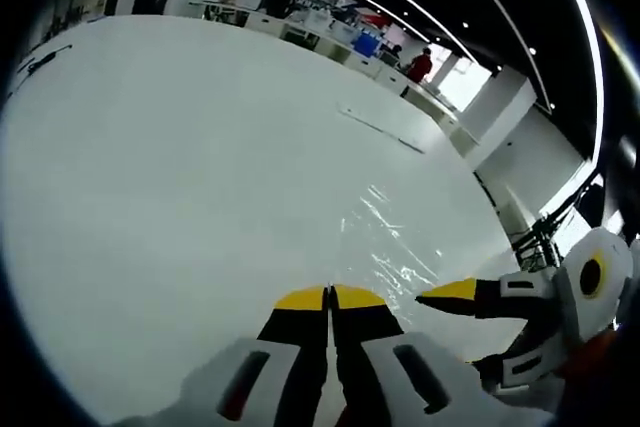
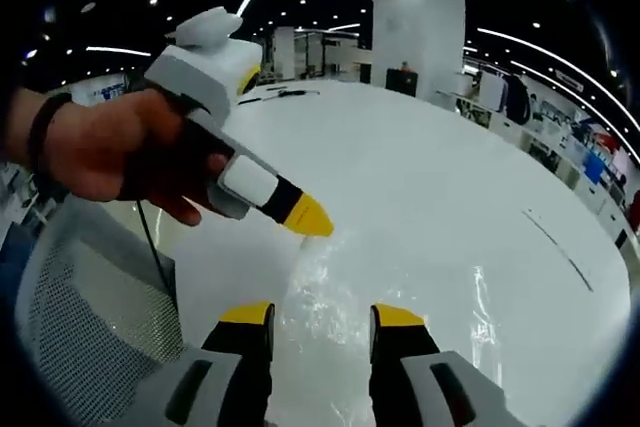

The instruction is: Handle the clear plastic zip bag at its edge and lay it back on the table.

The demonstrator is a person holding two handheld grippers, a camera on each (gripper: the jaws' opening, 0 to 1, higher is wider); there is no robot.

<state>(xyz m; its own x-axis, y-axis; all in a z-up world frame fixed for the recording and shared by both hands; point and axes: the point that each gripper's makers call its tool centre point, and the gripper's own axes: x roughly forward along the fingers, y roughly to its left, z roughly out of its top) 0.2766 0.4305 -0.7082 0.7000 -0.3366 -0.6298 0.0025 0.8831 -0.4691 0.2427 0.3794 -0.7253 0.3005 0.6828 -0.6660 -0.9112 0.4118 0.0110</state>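
A white bench [image 1: 180, 167] is seen in the left gripper view, with the left hand-held gripper [image 1: 329, 297] at its near edge, yellow-tipped jaws pressed together. Whether the bag's edge is caught between them cannot be told. The clear bag [image 1: 385, 237] is laid flat on the bench just beyond the tips, its film marked only by glints. To its right, the right hand-held gripper [image 1: 440, 297] is pointed in toward the bag's near edge.

In the right gripper view, a hand [image 2: 110, 152] is wrapped around the left hand-held gripper [image 2: 310, 217], whose closed yellow tip is held at the bag's [image 2: 330, 297] edge, at the bench's [image 2: 450, 187] near side. A mesh chair [image 2: 85, 327] is seen below the hand, off the bench. The right hand-held gripper [image 2: 322, 317] is shown with jaws spread, the crinkled bag lying between and ahead of them. A thin dark strip [image 2: 560, 242] is set well apart toward the bench's right edge.
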